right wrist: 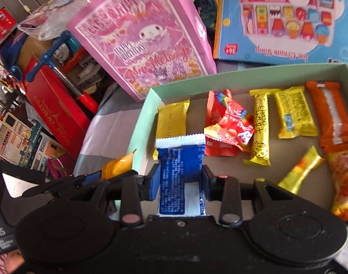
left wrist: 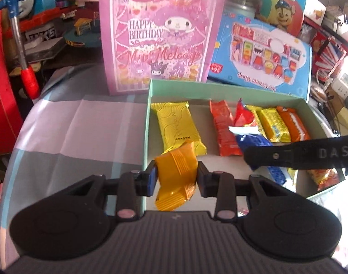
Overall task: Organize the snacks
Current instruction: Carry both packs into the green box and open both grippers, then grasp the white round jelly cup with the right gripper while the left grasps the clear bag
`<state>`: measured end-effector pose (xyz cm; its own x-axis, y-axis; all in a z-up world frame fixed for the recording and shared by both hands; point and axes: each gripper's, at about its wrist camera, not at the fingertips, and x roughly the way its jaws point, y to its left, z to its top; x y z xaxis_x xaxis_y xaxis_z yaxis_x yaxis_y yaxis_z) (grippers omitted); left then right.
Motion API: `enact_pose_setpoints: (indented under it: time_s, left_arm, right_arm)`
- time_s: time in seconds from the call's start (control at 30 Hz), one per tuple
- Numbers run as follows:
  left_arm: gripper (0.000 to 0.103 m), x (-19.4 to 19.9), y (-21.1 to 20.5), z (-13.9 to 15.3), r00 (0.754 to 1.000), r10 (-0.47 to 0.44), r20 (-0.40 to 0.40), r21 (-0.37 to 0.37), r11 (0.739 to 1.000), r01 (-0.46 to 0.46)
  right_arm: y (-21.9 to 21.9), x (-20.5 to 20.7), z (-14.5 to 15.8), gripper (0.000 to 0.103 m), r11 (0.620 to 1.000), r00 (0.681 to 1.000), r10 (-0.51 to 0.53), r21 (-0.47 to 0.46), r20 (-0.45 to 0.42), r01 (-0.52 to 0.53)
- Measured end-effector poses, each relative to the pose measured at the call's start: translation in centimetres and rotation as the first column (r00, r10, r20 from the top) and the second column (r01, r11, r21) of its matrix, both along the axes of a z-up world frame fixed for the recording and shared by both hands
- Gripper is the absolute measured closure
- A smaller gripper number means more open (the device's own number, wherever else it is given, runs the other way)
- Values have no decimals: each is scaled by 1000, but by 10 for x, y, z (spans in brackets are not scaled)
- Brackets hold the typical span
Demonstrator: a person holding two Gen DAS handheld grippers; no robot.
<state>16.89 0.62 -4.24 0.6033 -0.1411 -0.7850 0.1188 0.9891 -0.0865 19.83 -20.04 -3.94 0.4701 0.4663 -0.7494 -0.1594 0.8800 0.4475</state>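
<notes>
At inspection the left gripper point(left wrist: 176, 175) was pinching an orange-yellow packet point(left wrist: 176, 171) across its middle, the packet hanging over the near left edge of the mint-green box point(left wrist: 148, 105). The right gripper point(right wrist: 180, 178) was likewise clamped on a blue packet point(right wrist: 179, 166) with a white crimped end, held above the left part of the box floor. Both packets appeared light, thin and pliable: the orange-yellow one was creased and bowed between the pads, and its lower end drooped freely. The glossy film looked slippery, so a grip across the flat mid-body, as found, was judged sounder than one on the crimped seams, which could slide or tear. The contents were probably brittle and would not bear hard squeezing. Lying in the box were a gold packet point(left wrist: 177, 127) at left, a red-orange packet point(left wrist: 223, 129), a crumpled red sweet bag point(right wrist: 228, 125), a yellow stick point(right wrist: 261, 125), a yellow bar point(right wrist: 295, 111) and an orange packet point(right wrist: 331, 114). Several matters could not be settled: the print on the blue packet was too small to read; the right gripper hid the near right part of the box in the left wrist view; a patterned orange bag point(right wrist: 344, 182) was cut off at the frame edge; each gripper body masked the table beneath it.
</notes>
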Motion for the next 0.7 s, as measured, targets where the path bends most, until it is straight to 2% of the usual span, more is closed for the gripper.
enact_pose_setpoints:
  time_s: [0.23, 0.3, 0.33, 0.37, 0.4, 0.43, 0.47, 0.53, 0.63, 0.7]
  left_arm:
    - [68, 13, -2, -15, 999, -12, -35, 21, 1000, 13]
    - [66, 14, -3, -15, 999, -14, -35, 27, 1000, 15]
    - [59, 13, -3, -14, 1000, -16, -27, 27, 999, 17]
    - [42, 11, -4, -10, 1000, -16, -8, 22, 1000, 17]
    - [31, 8, -3, -6, 1000, -16, 10, 16, 1000, 16]
    - [4, 4, -3, -1, 999, -11, 33, 12, 1000, 11]
    - [0, -1, -2, 5, 998, 0, 63, 14, 1000, -1]
    - [0, -8, 0, 13, 995, 17, 98, 22, 1000, -19]
    - [0, -16, 7, 18, 994, 49, 94, -1, 999, -49]
    - [0, -22, 10, 20, 994, 65, 85, -14, 998, -64]
  right_arm:
    - [10, 18, -22, 67, 1000, 999, -4, 10, -35, 4]
    - [13, 21, -24, 67, 1000, 999, 3, 11, -34, -3]
    - [12, 21, -22, 65, 1000, 999, 5, 16, -33, -4]
    - [10, 20, -20, 51, 1000, 999, 5, 24, -36, -4]
    - [7, 20, -18, 41, 999, 999, 1, 40, -41, 0]
    - [4, 17, -14, 21, 999, 999, -3, 53, -36, 5]
    - [1, 14, -10, 10, 998, 1000, -6, 56, -22, 7]
    - [-4, 8, -1, 6, 998, 1000, -8, 58, 6, 7]
    - [-13, -2, 9, 0, 999, 1000, -12, 53, 28, 10]
    - [-20, -12, 14, 0, 998, 999, -21, 58, 39, 19]
